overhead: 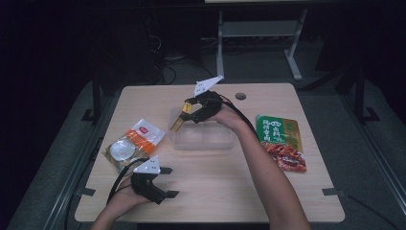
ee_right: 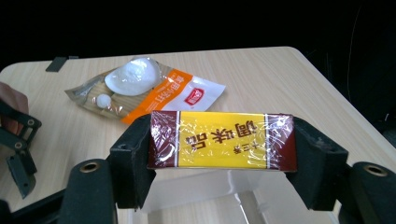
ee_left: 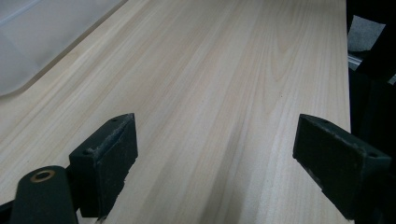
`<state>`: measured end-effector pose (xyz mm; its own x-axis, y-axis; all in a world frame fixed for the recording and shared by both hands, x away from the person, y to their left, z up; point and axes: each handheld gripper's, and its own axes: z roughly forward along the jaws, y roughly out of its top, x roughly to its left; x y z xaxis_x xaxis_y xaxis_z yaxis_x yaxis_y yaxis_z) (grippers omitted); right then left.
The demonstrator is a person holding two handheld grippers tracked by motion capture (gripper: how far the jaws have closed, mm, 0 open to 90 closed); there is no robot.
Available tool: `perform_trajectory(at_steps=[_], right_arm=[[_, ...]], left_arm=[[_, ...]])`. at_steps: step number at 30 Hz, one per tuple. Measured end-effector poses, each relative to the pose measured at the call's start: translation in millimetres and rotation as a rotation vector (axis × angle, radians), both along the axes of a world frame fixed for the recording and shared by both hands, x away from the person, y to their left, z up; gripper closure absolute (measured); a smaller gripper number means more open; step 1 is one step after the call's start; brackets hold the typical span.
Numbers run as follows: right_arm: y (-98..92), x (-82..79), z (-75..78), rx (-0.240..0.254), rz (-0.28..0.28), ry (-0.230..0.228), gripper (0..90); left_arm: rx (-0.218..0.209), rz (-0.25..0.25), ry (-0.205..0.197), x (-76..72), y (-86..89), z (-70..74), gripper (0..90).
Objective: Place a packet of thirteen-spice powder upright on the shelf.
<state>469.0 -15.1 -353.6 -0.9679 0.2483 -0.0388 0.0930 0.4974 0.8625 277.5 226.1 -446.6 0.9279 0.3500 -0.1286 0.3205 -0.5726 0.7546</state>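
We see right arm stretched forward over surface (overhead: 215,191), right tongs (ee_right: 223,148) raised above clear box (overhead: 203,136) near surface's middle, jaws clamped on ends of yellow-and-maroon packet (ee_right: 222,140); packet's long axis spans jaw to jaw. Left hand (overhead: 125,194) low near front left corner, left tongs (ee_left: 217,161) wide apart, holding nothing. Orange pouch (overhead: 134,143) near left edge, green pouch (overhead: 280,141) toward right edge.

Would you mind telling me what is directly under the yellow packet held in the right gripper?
The clear plastic container sits under the yellow packet held by the right gripper. The part seen looks empty; the jaws and packet cover the rest.
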Motion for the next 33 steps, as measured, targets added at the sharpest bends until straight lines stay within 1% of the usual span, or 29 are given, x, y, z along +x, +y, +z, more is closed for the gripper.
perform_trajectory(at_steps=[1,4,5,6,7,8,14,21,23,25,28,33], right_arm=[[0.8,0.4,0.1,-0.003,0.000,0.008,31.3],[4.6,1.3,0.0,0.003,-0.001,0.010,31.2],[6.0,2.1,0.0,0.002,0.004,0.006,31.3],[7.4,2.0,-0.1,0.003,0.004,0.012,31.3],[8.8,3.2,-0.2,0.002,0.009,0.003,31.3],[10.3,3.0,0.0,0.003,0.006,0.011,31.3],[17.4,6.2,0.5,0.012,0.009,0.010,31.2],[22.7,8.8,-3.3,0.026,0.001,0.017,31.1],[23.9,9.7,-4.1,0.032,0.004,0.011,31.0],[25.2,10.4,-4.9,0.028,0.004,0.002,30.9],[27.0,9.5,-5.6,0.026,-0.003,0.017,30.8],[29.4,10.3,-7.9,0.023,-0.002,0.020,30.7]], left_arm=[[0.001,0.000,0.001,0.1,0.1,-0.1,13.4],[0.001,-0.001,0.003,0.1,0.2,-0.2,13.4],[0.000,-0.001,0.003,0.1,0.2,-0.2,13.4],[0.001,-0.001,0.003,0.1,0.3,0.0,13.4],[0.000,-0.001,0.004,0.2,0.4,0.0,13.4],[0.001,-0.001,0.003,0.3,0.4,0.0,13.4],[-0.002,0.000,0.007,0.1,0.3,-0.2,13.4],[-0.005,-0.005,0.013,-0.5,-0.6,-0.9,13.4],[-0.004,-0.006,0.014,-0.3,-0.8,-1.3,13.4],[-0.004,-0.007,0.014,-0.3,-0.9,-1.4,13.4],[-0.001,-0.011,0.013,-0.1,-1.1,-1.3,13.4],[0.003,-0.019,0.010,0.0,-1.9,-1.5,13.4]])
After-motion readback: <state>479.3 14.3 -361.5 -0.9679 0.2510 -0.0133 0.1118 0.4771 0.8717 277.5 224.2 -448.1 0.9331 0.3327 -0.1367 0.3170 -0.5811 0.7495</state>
